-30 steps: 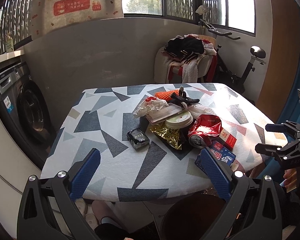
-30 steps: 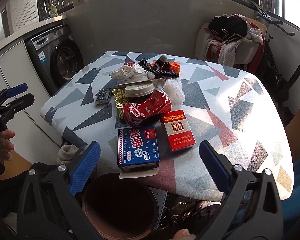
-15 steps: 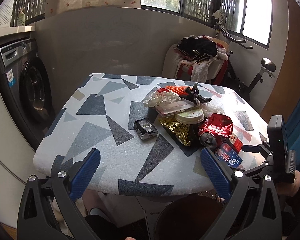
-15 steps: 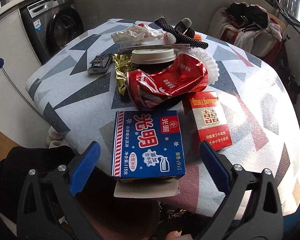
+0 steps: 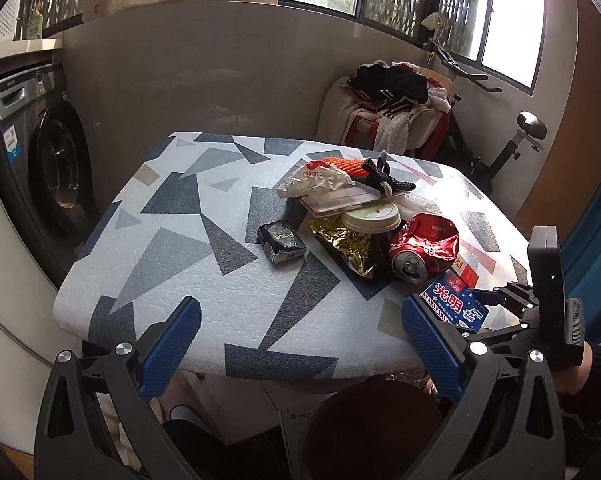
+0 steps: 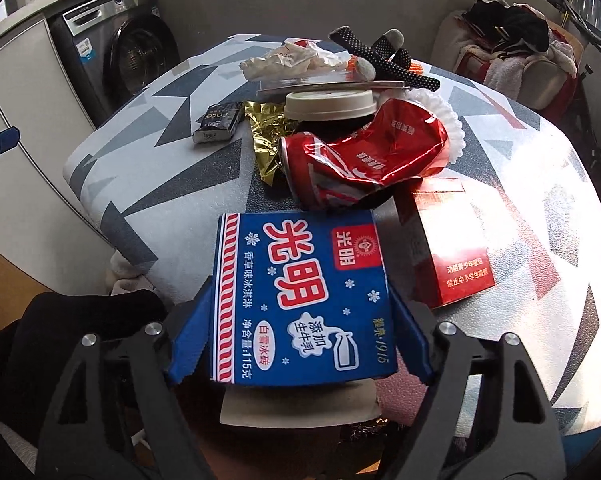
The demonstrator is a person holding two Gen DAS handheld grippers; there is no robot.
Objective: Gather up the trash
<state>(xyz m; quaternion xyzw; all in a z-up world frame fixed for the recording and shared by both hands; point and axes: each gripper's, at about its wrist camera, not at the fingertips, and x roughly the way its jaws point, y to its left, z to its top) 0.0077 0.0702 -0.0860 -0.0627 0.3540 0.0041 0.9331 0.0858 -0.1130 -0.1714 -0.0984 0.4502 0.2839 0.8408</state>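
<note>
A blue ice-cream box (image 6: 300, 300) lies at the table's near edge, and my right gripper (image 6: 300, 312) is shut on its two sides. The box also shows in the left wrist view (image 5: 454, 304), with the right gripper (image 5: 512, 308) around it. Behind it lie a crushed red can (image 6: 364, 160), a red cigarette box (image 6: 448, 248), a lidded cup (image 6: 328, 106), gold foil (image 6: 268, 136) and a small black packet (image 5: 280, 240). My left gripper (image 5: 300, 344) is open and empty, off the table's front edge. A dark brown bin (image 5: 372, 428) stands below the edge.
A patterned table (image 5: 180, 264) holds the pile, with a white crumpled wrapper (image 5: 316, 178), a flat tray (image 5: 340, 202) and black dotted socks (image 6: 380, 60). A washing machine (image 5: 40, 152) stands left. A chair with clothes (image 5: 392, 108) and an exercise bike (image 5: 512, 148) stand behind.
My right gripper has moved forward and closed on the blue box's sides. My left gripper has drifted a little left and stays open.
</note>
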